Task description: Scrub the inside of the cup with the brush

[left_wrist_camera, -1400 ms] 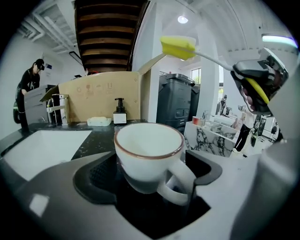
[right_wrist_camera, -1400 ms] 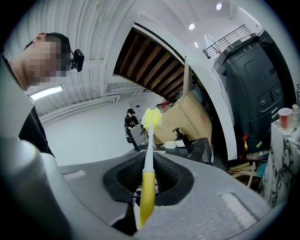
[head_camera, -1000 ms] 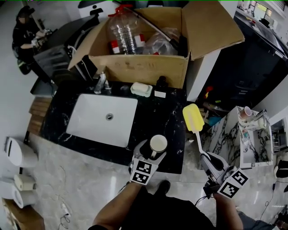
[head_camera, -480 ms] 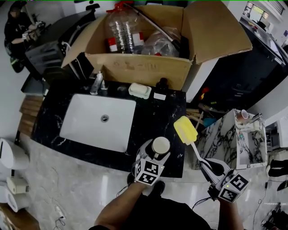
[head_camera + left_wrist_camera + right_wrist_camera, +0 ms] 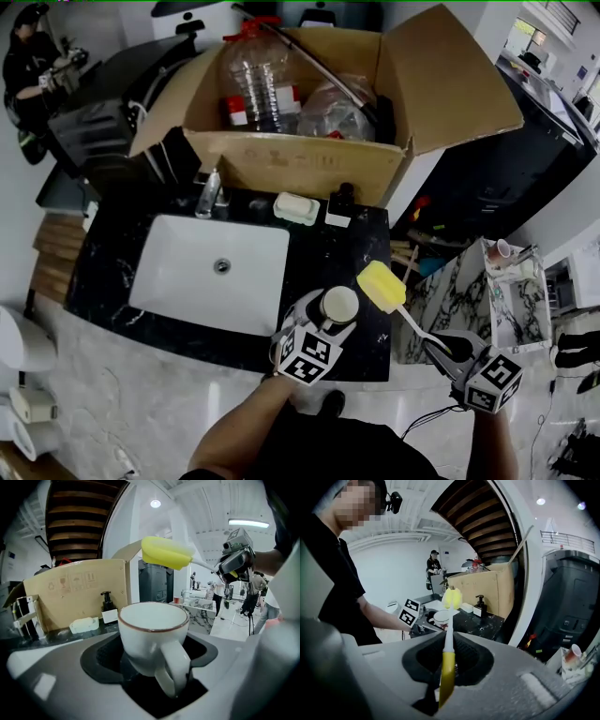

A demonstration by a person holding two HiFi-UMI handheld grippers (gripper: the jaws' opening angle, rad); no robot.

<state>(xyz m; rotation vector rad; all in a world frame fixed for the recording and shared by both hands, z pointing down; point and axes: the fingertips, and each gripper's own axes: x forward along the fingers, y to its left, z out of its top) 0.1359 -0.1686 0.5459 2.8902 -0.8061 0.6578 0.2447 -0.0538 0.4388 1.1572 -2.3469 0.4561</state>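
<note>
Over the near right part of the black surface (image 5: 314,246), right of the sink (image 5: 211,272), the left tool (image 5: 328,319) is clamped on the sides of the white cup (image 5: 338,305). The cup stands upright with its mouth open upward. The right tool (image 5: 448,349) is closed tight on the lower end of the brush (image 5: 447,667). The yellow sponge head (image 5: 381,286) hangs just right of the cup rim, outside the cup and apart from it.

Step in hand, as judged: bring the sponge head into the cup.

1. Hold the cup level and steady; do not loosen the left tool.
2. Move the sponge head left until it is centred over the mouth.
3. Tip the brush steeper so that it lines up with the cup's axis.
4. Lower it until the sponge meets the bottom, then work it round the wall.

Caution: pressing the brush sideways against the rim would probably lever the cup askew between the jaws.
</note>
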